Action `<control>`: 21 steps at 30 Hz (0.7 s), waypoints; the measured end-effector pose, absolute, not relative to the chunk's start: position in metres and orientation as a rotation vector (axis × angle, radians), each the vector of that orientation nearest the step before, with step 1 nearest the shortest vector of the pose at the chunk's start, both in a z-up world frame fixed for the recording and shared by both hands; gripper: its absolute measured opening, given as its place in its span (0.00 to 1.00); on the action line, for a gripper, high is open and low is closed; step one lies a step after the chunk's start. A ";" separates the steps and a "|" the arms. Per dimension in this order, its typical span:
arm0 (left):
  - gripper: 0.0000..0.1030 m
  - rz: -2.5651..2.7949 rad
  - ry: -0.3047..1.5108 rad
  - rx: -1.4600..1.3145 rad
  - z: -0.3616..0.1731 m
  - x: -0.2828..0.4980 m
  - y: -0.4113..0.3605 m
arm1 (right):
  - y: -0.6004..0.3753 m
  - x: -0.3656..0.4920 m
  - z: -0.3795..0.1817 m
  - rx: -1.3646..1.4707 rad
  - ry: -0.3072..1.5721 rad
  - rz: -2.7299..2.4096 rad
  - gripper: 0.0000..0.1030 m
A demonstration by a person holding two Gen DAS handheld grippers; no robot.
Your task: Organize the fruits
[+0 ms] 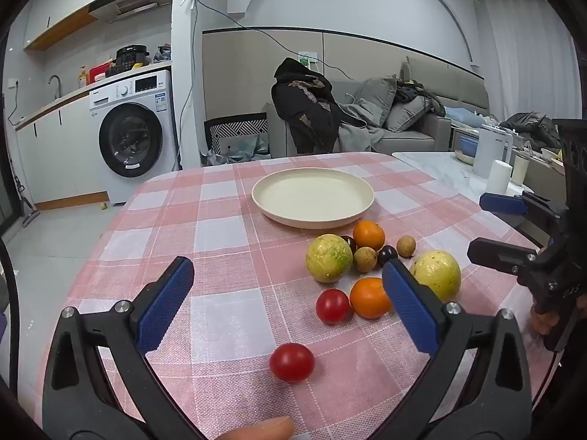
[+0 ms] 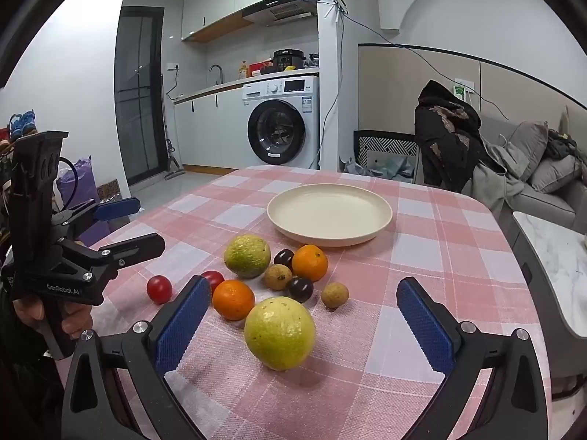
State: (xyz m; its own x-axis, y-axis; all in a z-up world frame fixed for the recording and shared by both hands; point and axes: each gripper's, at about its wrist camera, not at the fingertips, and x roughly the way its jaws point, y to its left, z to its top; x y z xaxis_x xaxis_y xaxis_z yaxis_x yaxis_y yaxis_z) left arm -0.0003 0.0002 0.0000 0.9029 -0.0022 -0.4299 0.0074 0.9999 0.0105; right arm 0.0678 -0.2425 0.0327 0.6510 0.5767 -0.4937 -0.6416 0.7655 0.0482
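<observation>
At the bench [image 1: 227,315] w/ pink checked cloth, I'm holding my left gripper [image 1: 290,286] w/ fingers spread wide, gripping nothing; a red tomato [image 1: 292,362] is lying alone on the cloth between them. My right gripper [image 2: 304,315] is hanging likewise wide open & empty, a yellow-green guava [image 2: 279,333] sitting between its fingers, untouched. Beyond it the rest of the fruit is clustering together: two oranges [image 2: 233,299], a second guava [image 2: 247,256], dark plums [image 2: 300,289], brown longans [image 2: 334,295], another tomato [image 2: 212,278]. The cream plate [image 2: 329,236] is sitting empty just behind the pile, toward the bench's far edge.
</observation>
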 end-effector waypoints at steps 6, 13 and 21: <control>1.00 -0.006 0.449 0.017 0.000 0.000 0.000 | -0.243 0.070 0.031 -0.134 0.515 0.694 1.00; 1.00 -0.004 0.444 0.026 0.000 -0.001 0.000 | -0.240 0.066 0.033 -0.134 0.516 0.697 1.00; 1.00 -0.004 0.442 0.031 0.000 -0.001 -0.001 | -0.239 0.068 0.031 -0.136 0.515 0.699 1.00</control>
State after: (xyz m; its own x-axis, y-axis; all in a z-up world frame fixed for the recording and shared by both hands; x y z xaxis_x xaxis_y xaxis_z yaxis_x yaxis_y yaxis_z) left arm -0.0009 -0.0008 0.0003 0.9039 0.0030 -0.4278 0.0107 0.9995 0.0295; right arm 0.0677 -0.2392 0.0311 0.6465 0.5798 -0.4959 -0.6454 0.7622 0.0499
